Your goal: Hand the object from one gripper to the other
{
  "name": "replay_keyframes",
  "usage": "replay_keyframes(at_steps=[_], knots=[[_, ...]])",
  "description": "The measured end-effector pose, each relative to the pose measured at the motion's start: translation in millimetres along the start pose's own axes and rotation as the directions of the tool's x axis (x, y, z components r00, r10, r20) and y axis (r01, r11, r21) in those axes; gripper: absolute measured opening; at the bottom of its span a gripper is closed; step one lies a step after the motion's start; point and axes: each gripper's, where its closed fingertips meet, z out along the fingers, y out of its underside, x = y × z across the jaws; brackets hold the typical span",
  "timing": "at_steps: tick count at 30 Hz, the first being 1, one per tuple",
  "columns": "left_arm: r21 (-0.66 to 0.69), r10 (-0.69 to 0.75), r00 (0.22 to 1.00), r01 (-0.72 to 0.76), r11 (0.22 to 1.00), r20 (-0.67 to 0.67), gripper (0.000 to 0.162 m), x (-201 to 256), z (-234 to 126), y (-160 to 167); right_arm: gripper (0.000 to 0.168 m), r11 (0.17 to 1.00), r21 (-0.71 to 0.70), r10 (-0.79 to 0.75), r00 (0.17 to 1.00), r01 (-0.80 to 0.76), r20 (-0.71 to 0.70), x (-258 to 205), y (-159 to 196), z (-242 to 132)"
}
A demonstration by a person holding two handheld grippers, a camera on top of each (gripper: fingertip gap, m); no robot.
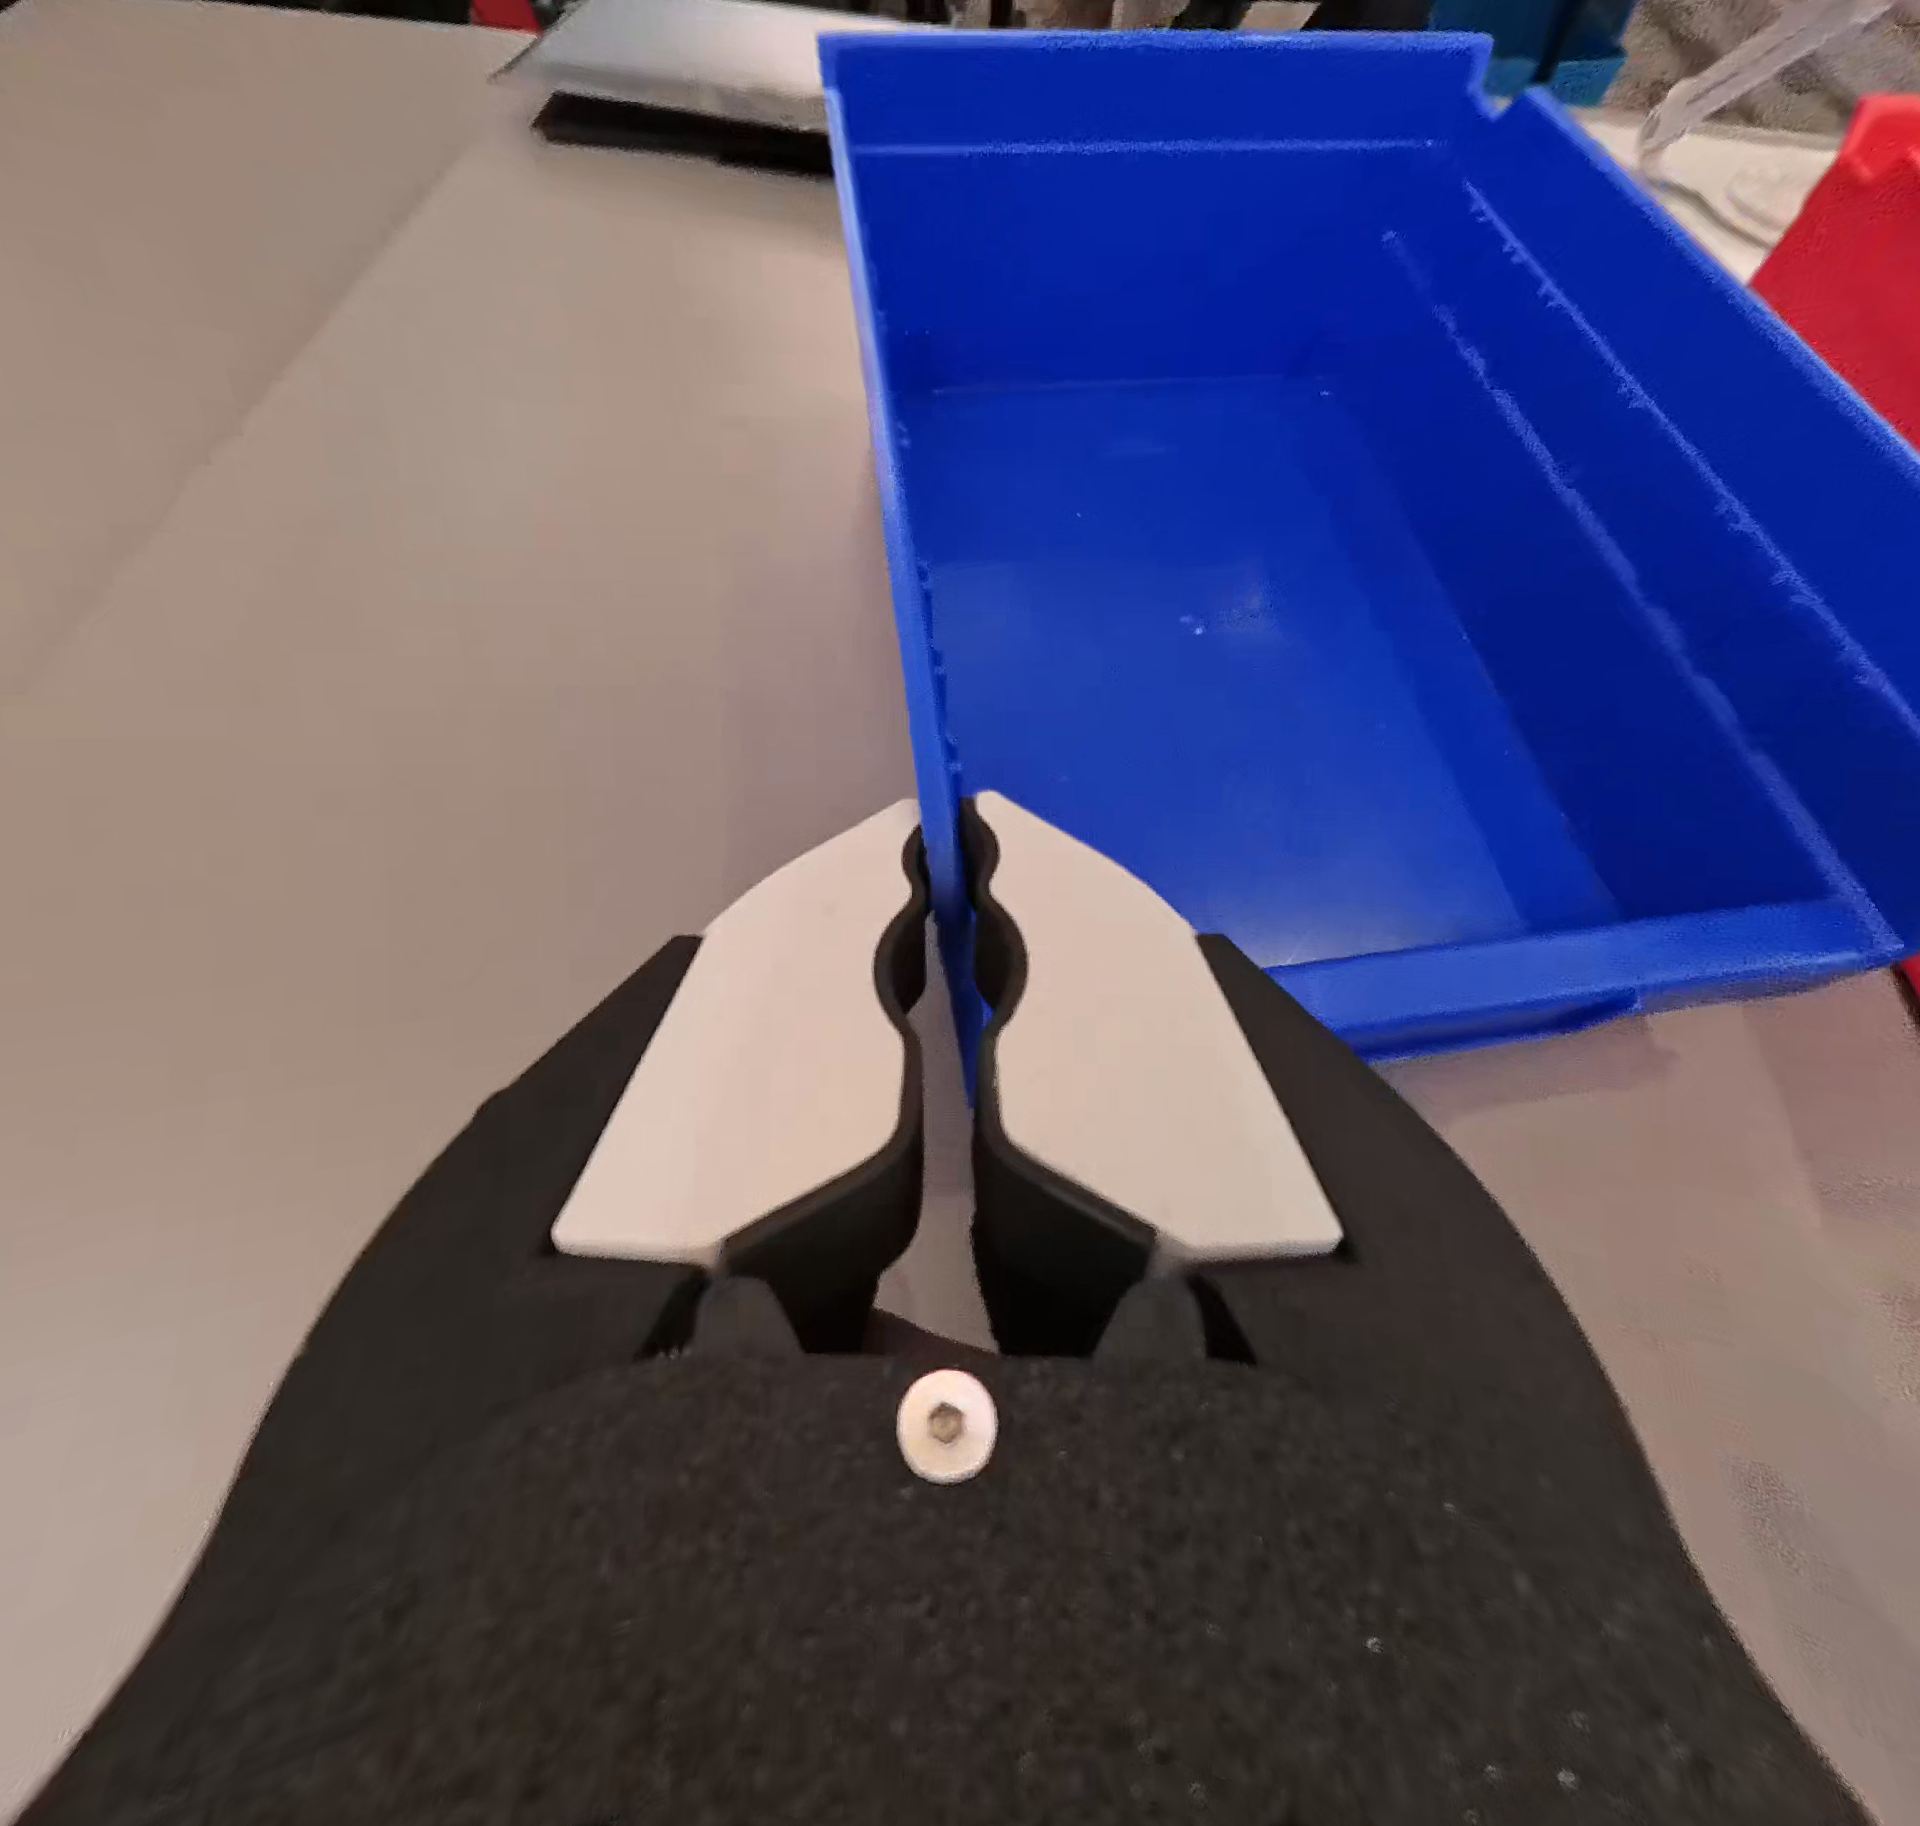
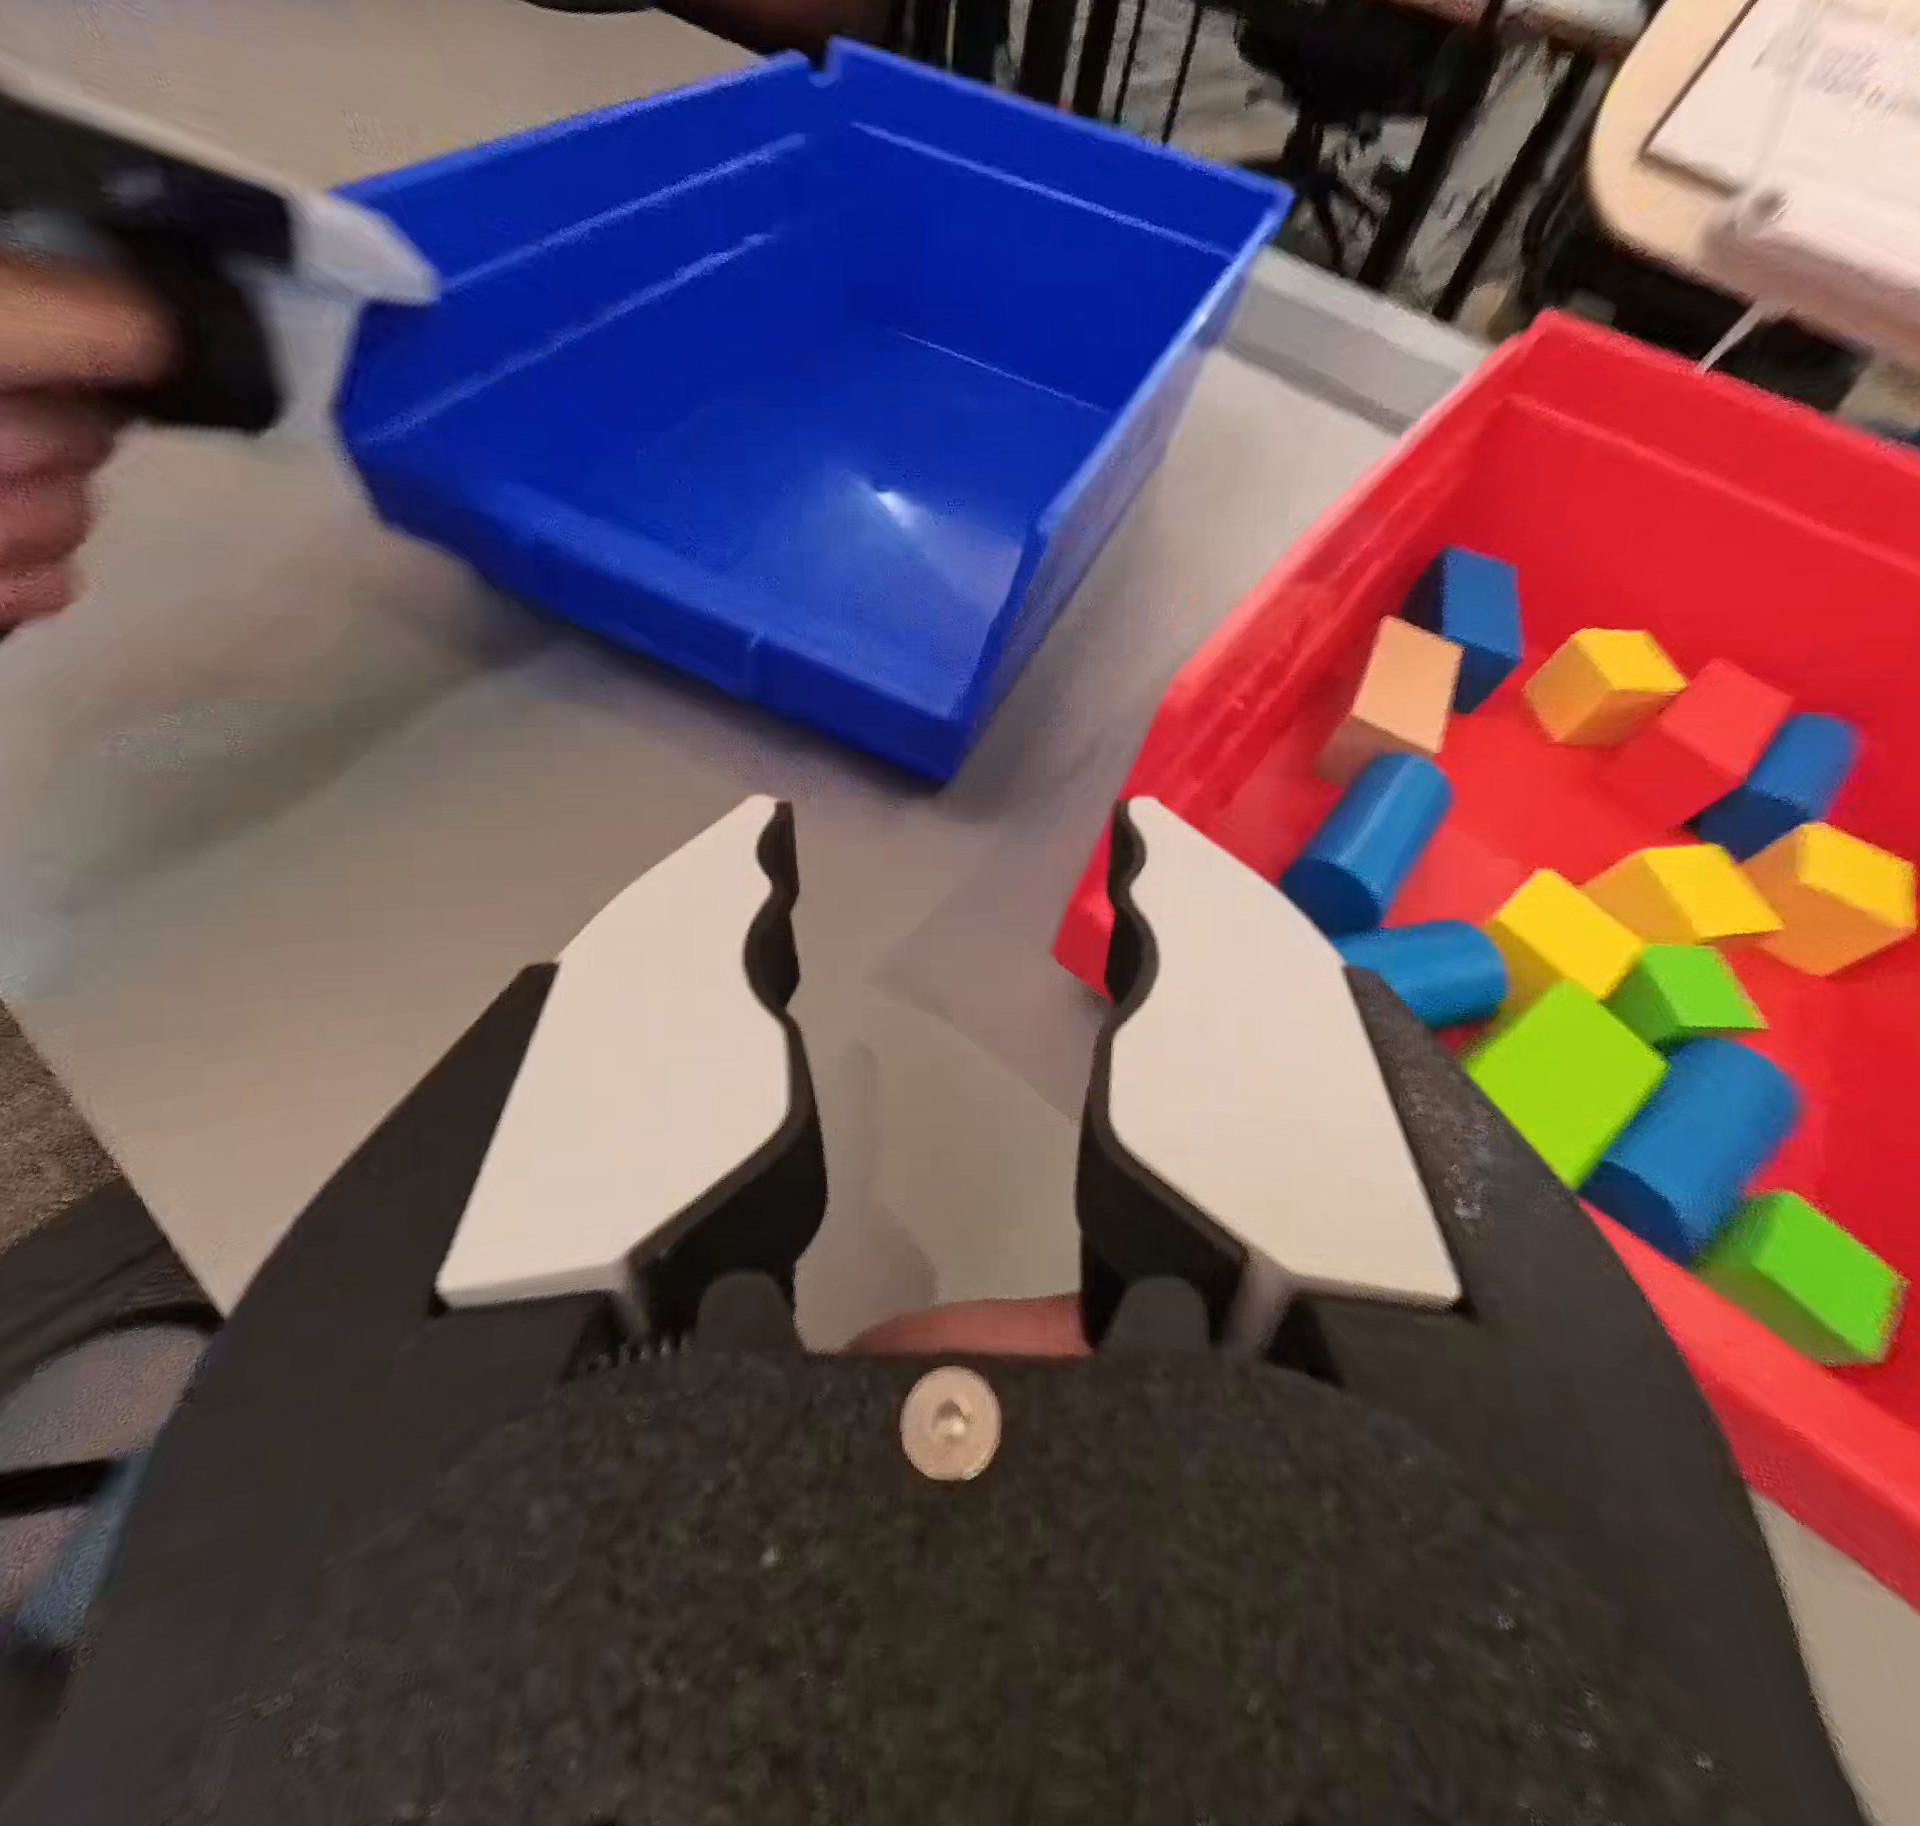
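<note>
- Left-wrist view: left gripper (image 1: 948, 826) is angled down over the table (image 1: 416, 550), at the near-left corner of the blue bin (image 1: 1143, 72).
- Its jaws are drawn almost together, leaving only a thin slit. The bin's left wall lines up inside that slit. Whether the pads touch the wall cannot be told from this view.
- The view looks straight down into the blue bin, and nothing lies on its floor.
- Only a corner of the red bin (image 1: 1849, 259) shows at the right edge, with its contents out of sight.
- A flat grey slab (image 1: 675, 62) lies at the far edge of the table. Only this view shows it.
- Right-wrist view: right gripper (image 2: 951, 826) hangs over bare table between the two bins, tilted down. Its jaws are spread wide with nothing between them.
- Only this view shows the blocks (image 2: 1558, 1080): blue, yellow, orange, green, red and tan pieces, heaped loosely inside the red bin just right of the right finger. Neither gripper holds one.
- The left gripper shows at the upper left, blurred, with a hand (image 2: 52, 426) wrapped round its grip. Its tip is at the rim of the blue bin's near-left corner.
</note>
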Motion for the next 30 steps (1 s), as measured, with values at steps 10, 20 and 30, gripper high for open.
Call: replay_keyframes(at_steps=[10, 20, 30], knots=[[0.102, 0.007, 0.994, -0.019, 0.995, 0.11, 0.005, 7.8, -136.3, 10.7, 0.005, 0.967, -0.119, 0.233, 0.971, -0.226, 0.055, -36.0, -8.4, 20.5], [0.513, 0.216, 0.958, -0.284, 0.81, 0.19, 0.004, 113.1, -293.0, -221.8, 0.005, 0.887, 0.437, 0.191, 0.98, -0.152, -0.047, 68.3, -240.2, -145.3], [0.683, 0.487, 0.865, -0.282, 0.674, -0.123, 0.004, 370.7, -328.0, -368.6, 0.006, 0.856, 0.516, 0.287, 0.838, -0.007, -0.464, 287.1, -312.6, -373.0]])
